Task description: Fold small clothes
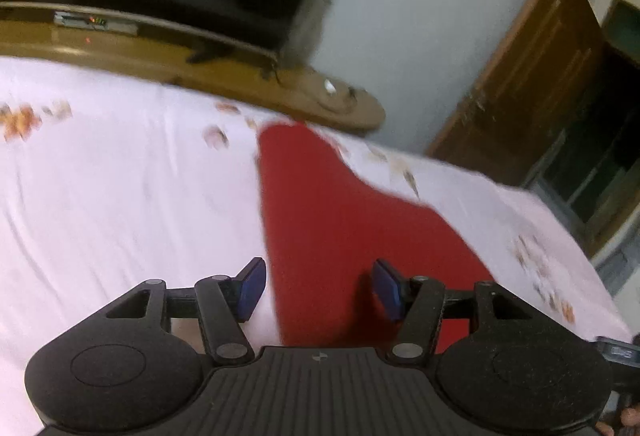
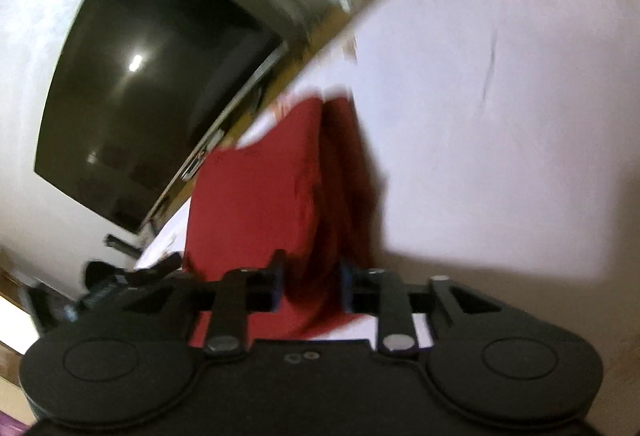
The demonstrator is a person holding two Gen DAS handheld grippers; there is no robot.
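Note:
A red garment (image 1: 340, 220) lies on a white bed sheet (image 1: 120, 176) with small orange prints. My left gripper (image 1: 319, 286) is open, its blue-padded fingers wide apart just above the garment's near left edge, one finger over the sheet, one over the red cloth. In the right wrist view the red garment (image 2: 260, 204) hangs bunched between the fingers of my right gripper (image 2: 310, 286), which is shut on it and lifts it off the sheet (image 2: 500, 136). This view is tilted and blurred.
A wooden footboard (image 1: 240, 76) edges the bed's far side. A dark TV screen (image 2: 152, 88) hangs on the white wall behind. A wooden door (image 1: 532, 84) stands at the right. The other gripper's body (image 1: 616, 352) shows at the right edge.

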